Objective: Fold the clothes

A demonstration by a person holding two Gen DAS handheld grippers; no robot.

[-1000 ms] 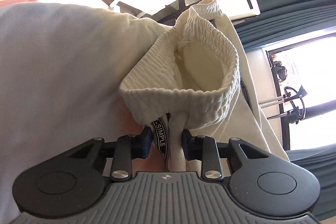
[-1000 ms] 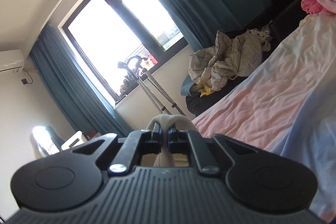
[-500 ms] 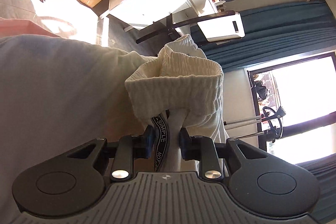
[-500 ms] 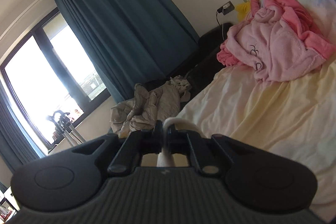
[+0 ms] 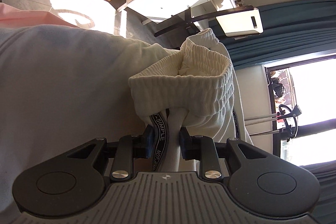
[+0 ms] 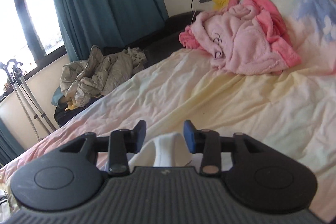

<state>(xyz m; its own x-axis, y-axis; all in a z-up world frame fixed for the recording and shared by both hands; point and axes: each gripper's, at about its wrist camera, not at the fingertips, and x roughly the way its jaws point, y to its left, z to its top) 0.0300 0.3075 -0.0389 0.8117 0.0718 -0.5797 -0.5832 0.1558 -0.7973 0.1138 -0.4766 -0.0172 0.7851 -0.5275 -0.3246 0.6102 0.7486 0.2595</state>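
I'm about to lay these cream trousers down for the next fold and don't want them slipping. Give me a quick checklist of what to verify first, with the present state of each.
1. Left gripper clamped on the cream trousers just below the waistband: ok, both pads press the fabric.
2. Black lettered ribbon caught in the same grip: ok.
3. Right gripper released: ok, jaws have just been opening; the white fold lies between them untouched.
4. Bare bedsheet ahead to lay on: ok.
5. Pink robe out of the way: ok, far end of the bed.
6. Trouser legs hanging untwisted: cannot tell, out of view.
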